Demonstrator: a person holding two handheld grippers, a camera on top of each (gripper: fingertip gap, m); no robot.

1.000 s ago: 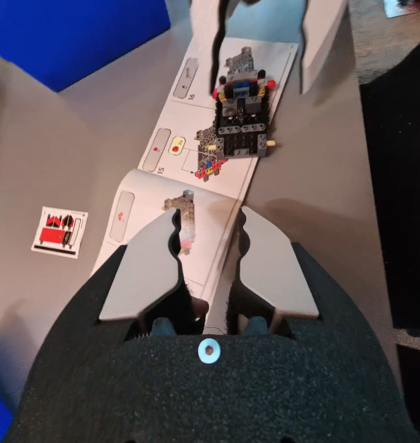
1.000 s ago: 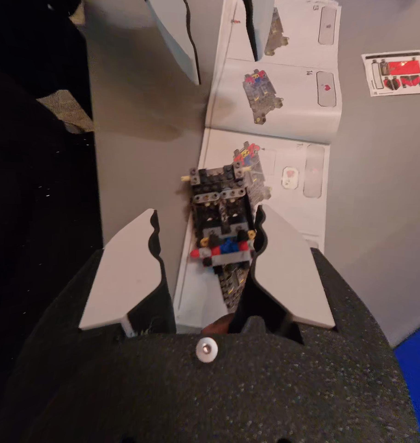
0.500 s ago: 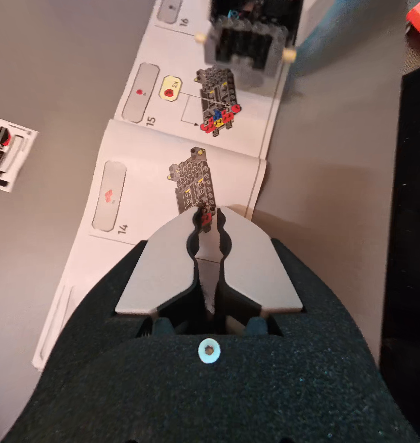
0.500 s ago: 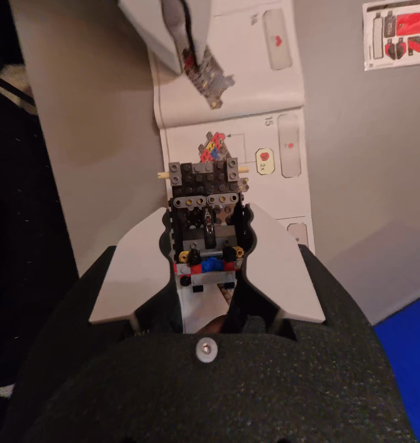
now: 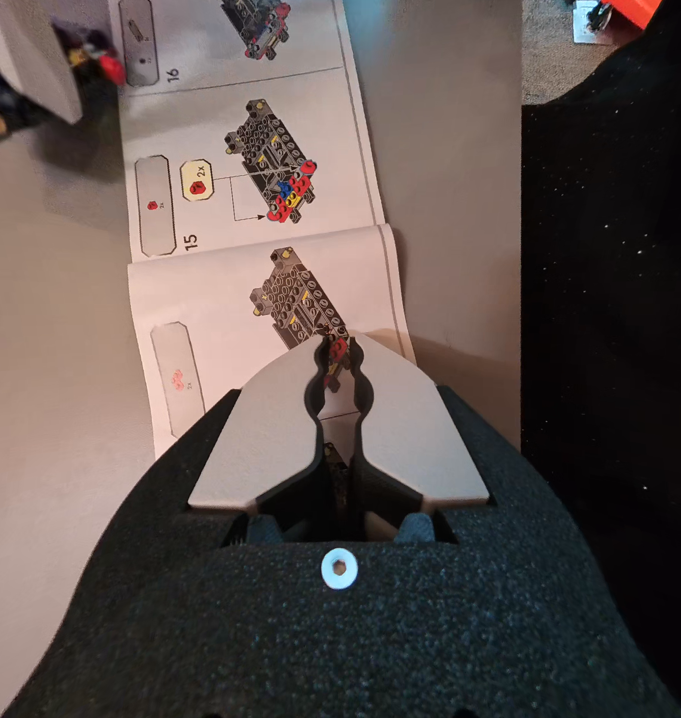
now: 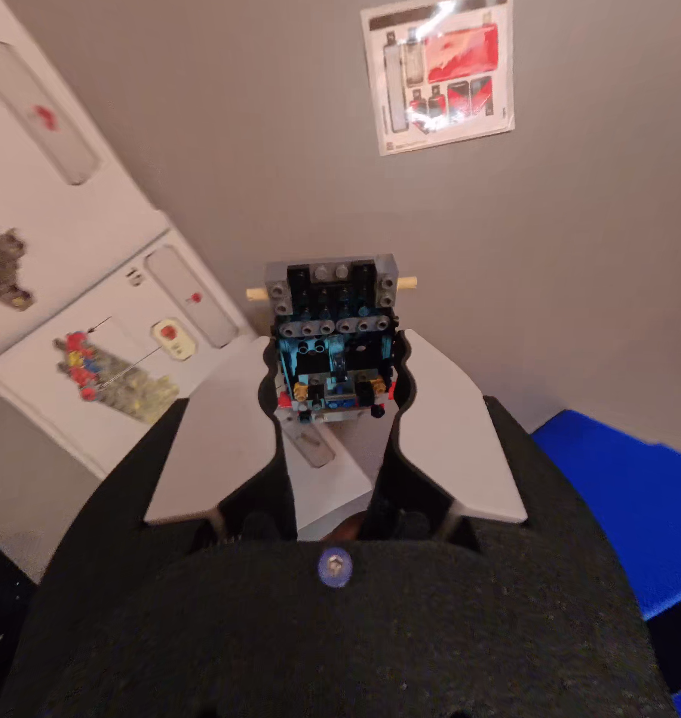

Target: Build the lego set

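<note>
My right gripper (image 6: 337, 338) is shut on the partly built lego model (image 6: 333, 295), a black and grey chassis with tan axle pins and red, blue and yellow bits at its near end. It holds the model above the grey table, beside the open instruction booklet (image 6: 78, 241). In the left wrist view, the right gripper (image 5: 39, 66) and the model (image 5: 111, 70) show blurred at the top left. My left gripper (image 5: 337, 342) is shut with nothing seen in it. It hovers over the booklet (image 5: 234, 311), above a printed picture of the model.
A sticker sheet (image 6: 439, 74) lies on the table beyond the model. A blue object (image 6: 622, 485) sits at the right of the right wrist view. The table's edge runs along the dark floor (image 5: 610, 311). An orange item (image 5: 634, 9) lies past that edge.
My right gripper shut on the model, lifted it off the booklet and swung it sideways over the bare table. My left gripper went from open to shut and moved forward over the booklet.
</note>
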